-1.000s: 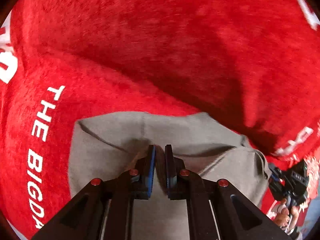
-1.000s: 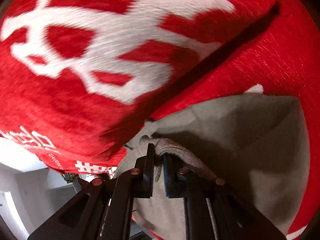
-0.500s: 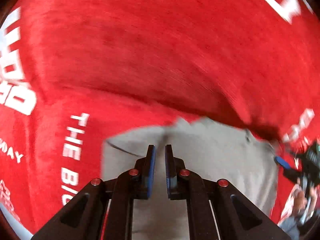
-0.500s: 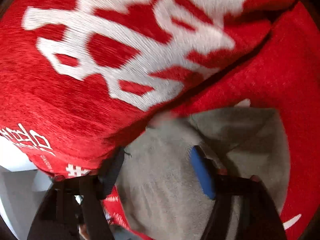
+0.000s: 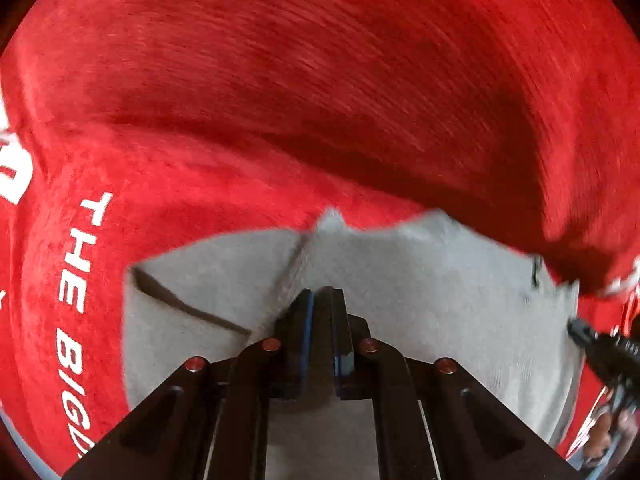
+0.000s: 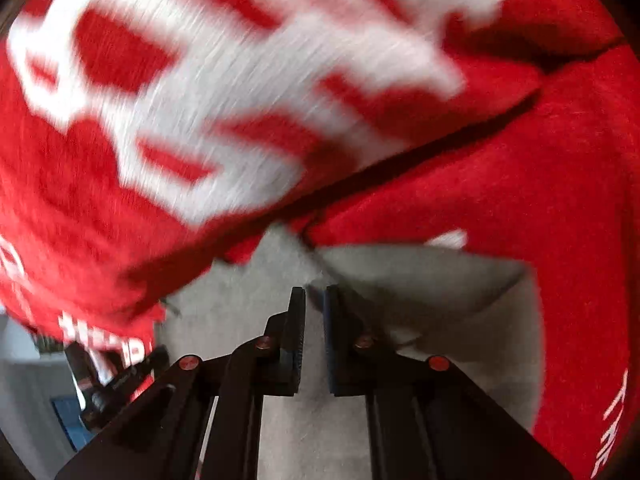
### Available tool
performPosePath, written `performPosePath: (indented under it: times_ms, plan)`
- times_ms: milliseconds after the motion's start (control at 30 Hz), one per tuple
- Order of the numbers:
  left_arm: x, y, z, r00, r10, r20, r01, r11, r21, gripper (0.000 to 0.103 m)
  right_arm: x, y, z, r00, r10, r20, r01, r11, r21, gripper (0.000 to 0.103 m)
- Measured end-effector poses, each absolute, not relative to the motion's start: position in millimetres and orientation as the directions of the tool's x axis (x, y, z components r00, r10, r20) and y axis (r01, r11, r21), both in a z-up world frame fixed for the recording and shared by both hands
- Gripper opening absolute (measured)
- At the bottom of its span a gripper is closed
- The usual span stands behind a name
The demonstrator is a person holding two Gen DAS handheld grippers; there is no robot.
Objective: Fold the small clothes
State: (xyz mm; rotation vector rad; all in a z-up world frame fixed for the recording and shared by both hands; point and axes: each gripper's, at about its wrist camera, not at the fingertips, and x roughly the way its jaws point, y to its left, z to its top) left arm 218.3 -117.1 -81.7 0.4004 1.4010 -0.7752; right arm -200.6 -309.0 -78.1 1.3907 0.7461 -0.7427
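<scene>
On a red cloth [image 5: 280,80] with white lettering [image 5: 86,248]: small grey garment [image 5: 420,300], lying mostly flat, spread across the lower half of both wrist views. Touching the red cloth all round. Raised fold of the same red cloth just beyond its far edge, casting a dark shadow line.

Left tongs [image 5: 320,296]: aimed steeply down at the garment, fingers over its middle. Pressed together, only a thin dark slit between the pads. No cloth visible in that slit. Diagonal crease in the grey fabric running up to the left finger's tip; small peak of cloth just past the tips. A second, darker crease near the garment's left corner.

Right tongs [image 6: 315,292]: tilted down, less steeply, over the garment's other end. Jaws just closed in from a wide spread. Now narrow, pinching a raised ridge of grey fabric at the tips. Cloth pulled up into a small point ahead of the pads. Flap of the garment folded over to the right of the fingers, its edge shadowed.

At the left view's right edge: other tool, dark, blurred, just beside the garment's edge. Much motion blur in the right view.
</scene>
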Motion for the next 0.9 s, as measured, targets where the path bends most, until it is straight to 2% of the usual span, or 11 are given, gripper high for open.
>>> performPosePath:
  times_ms: [33,233,267,333,367,533,567,633,700,800,900]
  plan:
    - [223.1,-115.1,-80.0,-0.015,-0.252,-0.968,0.684,0.703,-0.194,0.010,-207.0,-311.9,-78.7,0.560,-0.027,-0.828,0.828,0.018,0.560,0.015]
    - [241.5,-98.2,-66.1,0.080,-0.187,-0.979,0.684,0.725,-0.082,0.010,-236.5,-307.1,-65.2,0.568,-0.032,-0.822,0.823,-0.013,0.569,0.016]
    - [247.8,-95.4,-66.5,0.075,-0.184,-0.980,0.683,0.725,-0.084,0.010,-240.7,-302.4,-59.5,0.576,-0.032,-0.817,0.817,-0.008,0.577,0.019]
    - [250.2,-86.3,-62.7,0.072,-0.171,-0.983,0.688,0.722,-0.075,0.010,-246.3,-294.7,-52.4,0.585,-0.036,-0.810,0.811,-0.007,0.585,0.041]
    - [251.1,-79.5,-59.2,0.074,-0.168,-0.983,0.692,0.718,-0.070,0.010,-249.2,-288.9,-48.3,0.590,-0.039,-0.806,0.807,-0.007,0.591,0.044]
    - [241.9,-46.7,-39.2,0.043,-0.158,-0.986,0.709,0.700,-0.081,0.012,-259.9,-244.2,-38.2,0.632,-0.014,-0.775,0.774,-0.029,0.632,0.045]
    - [237.6,-40.7,-38.3,0.040,-0.145,-0.989,0.715,0.695,-0.073,0.022,-264.0,-234.6,-37.2,0.637,-0.007,-0.770,0.770,-0.039,0.637,0.045]
    - [226.5,-24.3,-32.4,0.064,-0.138,-0.988,0.723,0.689,-0.050,0.099,-272.2,-215.7,-35.3,0.644,0.001,-0.765,0.764,-0.057,0.643,0.045]
    - [213.3,-6.7,-22.3,0.103,-0.152,-0.983,0.739,0.673,-0.027,0.102,-278.8,-196.2,-33.4,0.644,0.009,-0.765,0.764,-0.069,0.642,0.046]
    - [190.8,5.1,-19.6,0.075,-0.138,-0.988,0.759,0.650,-0.033,0.103,-295.1,-160.9,-31.2,0.636,0.019,-0.771,0.768,-0.110,0.631,0.057]
    - [184.5,23.2,-23.9,0.038,-0.134,-0.990,0.777,0.627,-0.055,0.102,-306.4,-125.8,-35.2,0.627,0.038,-0.778,0.773,-0.155,0.615,0.058]
